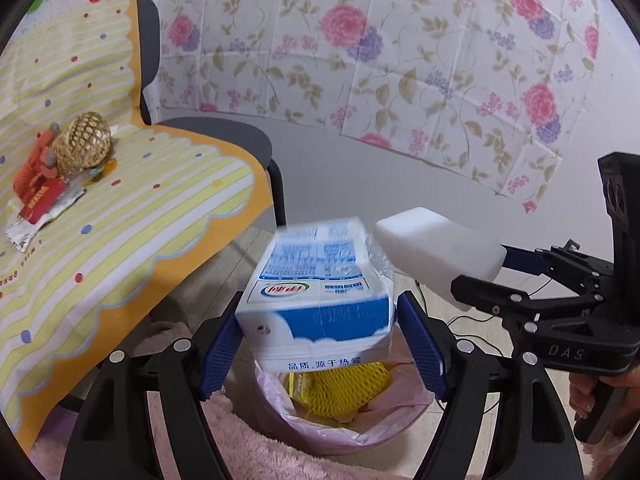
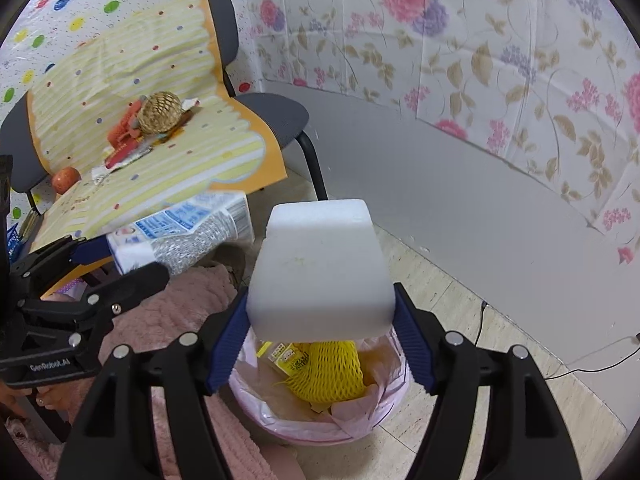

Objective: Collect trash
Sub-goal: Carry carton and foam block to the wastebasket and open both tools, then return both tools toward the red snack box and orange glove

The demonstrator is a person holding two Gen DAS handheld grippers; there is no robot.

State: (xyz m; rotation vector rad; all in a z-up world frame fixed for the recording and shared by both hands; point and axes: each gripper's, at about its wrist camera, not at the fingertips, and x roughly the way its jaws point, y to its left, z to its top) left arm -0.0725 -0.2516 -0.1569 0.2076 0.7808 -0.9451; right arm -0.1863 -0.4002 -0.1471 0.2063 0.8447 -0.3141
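My left gripper is shut on a blue and white milk carton and holds it above a pink-lined trash bin. My right gripper is shut on a white foam block above the same bin. The bin holds yellow foam netting and a yellow wrapper. The right gripper with the foam block shows at the right of the left wrist view. The left gripper with the carton shows at the left of the right wrist view.
A grey chair with a yellow striped cloth stands at the left. On it lie a woven ball, red wrappers, foil and an orange fruit. A pink rug lies beside the bin. A cable runs along the floor.
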